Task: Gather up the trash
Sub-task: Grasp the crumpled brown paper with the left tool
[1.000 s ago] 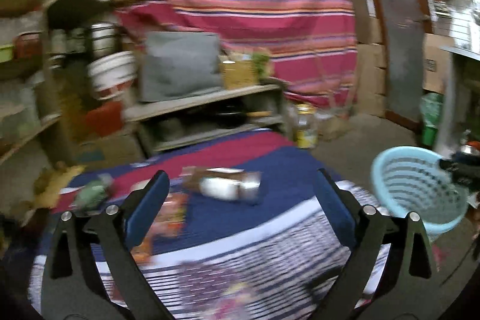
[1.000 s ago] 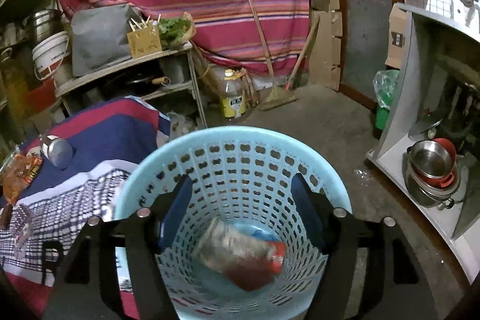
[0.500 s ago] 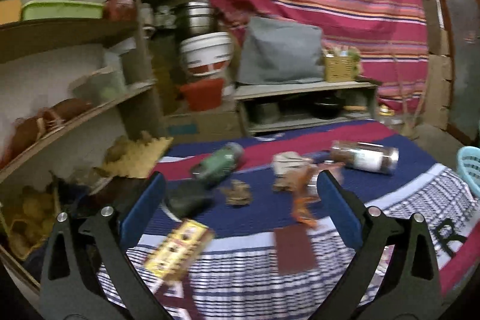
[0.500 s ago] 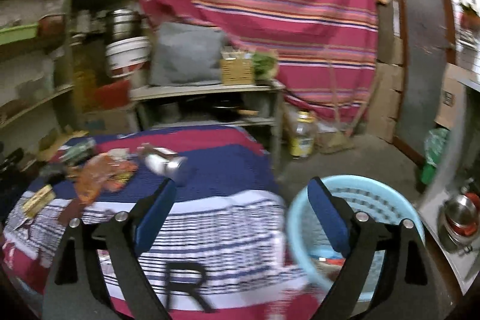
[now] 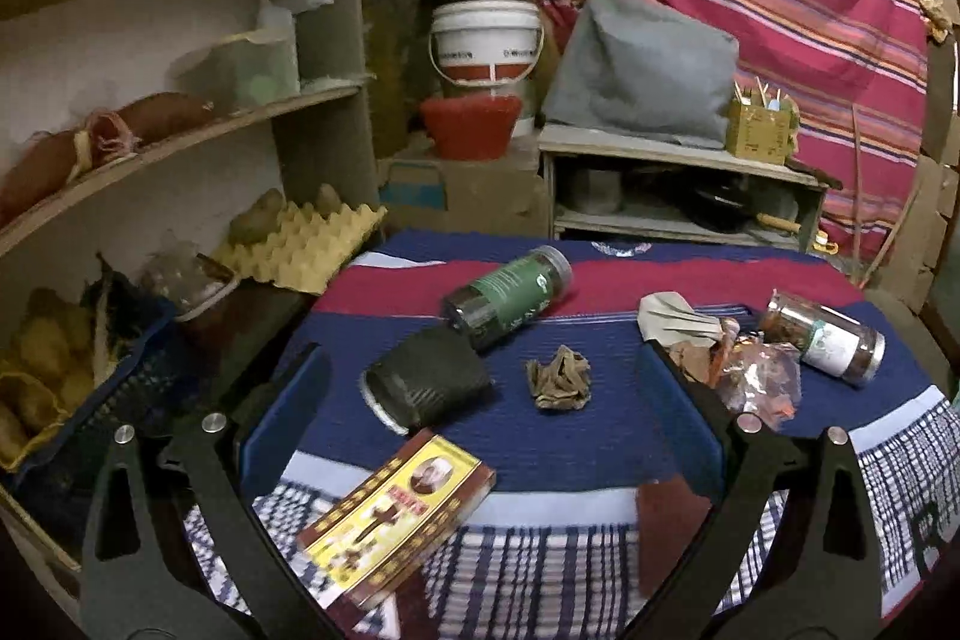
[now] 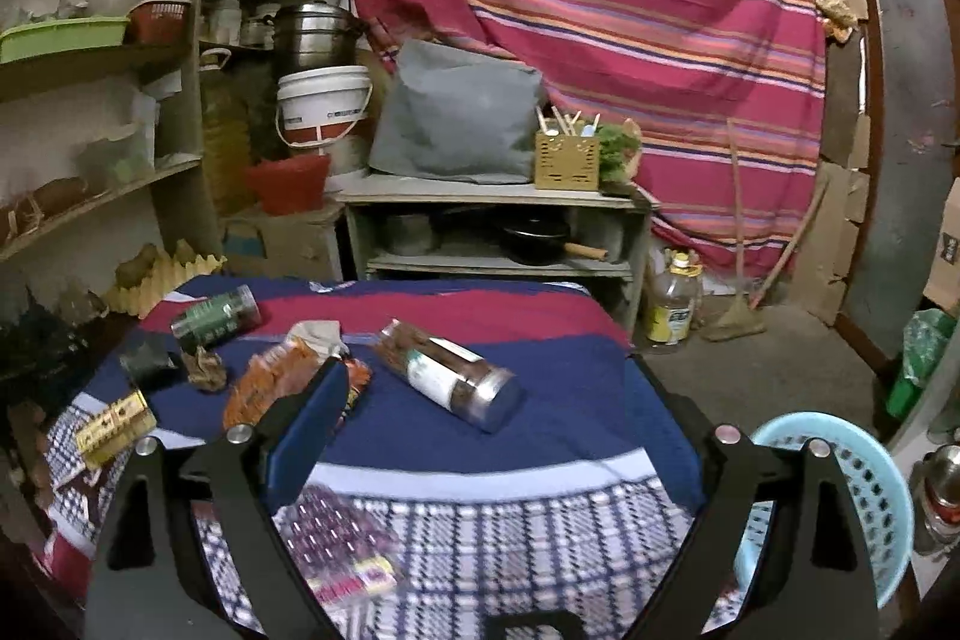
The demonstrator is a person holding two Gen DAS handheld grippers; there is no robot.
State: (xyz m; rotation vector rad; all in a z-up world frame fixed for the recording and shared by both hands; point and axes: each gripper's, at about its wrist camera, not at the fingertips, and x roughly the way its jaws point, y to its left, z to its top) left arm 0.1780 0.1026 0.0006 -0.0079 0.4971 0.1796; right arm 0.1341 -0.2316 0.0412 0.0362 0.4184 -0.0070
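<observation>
- Left hand-held gripper (image 5: 477,412): released, jaws spread wide, nothing between the pads, hovering over the near edge of the cloth-covered surface (image 5: 570,442).
- Right hand-held gripper (image 6: 486,424): released and empty, jaws wider than a second ago, when they hung over the basket interior.
- Light blue basket (image 6: 864,496): now at the lower right edge of the right wrist view, on the floor beside the surface; a second ago filling that view with a wrapper at its bottom.
- Left wrist view: swung from the right part of the surface toward the shelves on the left; the basket gone from this view.
- Trash scattered on the surface: green-label jar (image 5: 510,295) lying on its side at the far left, dark cup (image 5: 423,385) on its side just near of it, crumpled brown scrap (image 5: 561,379) at the middle.
- Yellow and red box (image 5: 399,511) lying flat at the near left, partly between the left jaws' line of sight.
- White-label jar (image 6: 450,376) on its side, right of centre; orange wrapper (image 6: 270,382) beside it to the left, with a pale crumpled paper (image 5: 672,319) touching the wrapper's far end.
- Flat dark red piece (image 5: 672,526) on the checked part of the cloth, near right.
- Blister pack (image 6: 342,550), blurred, at the near edge under the right jaws.
</observation>
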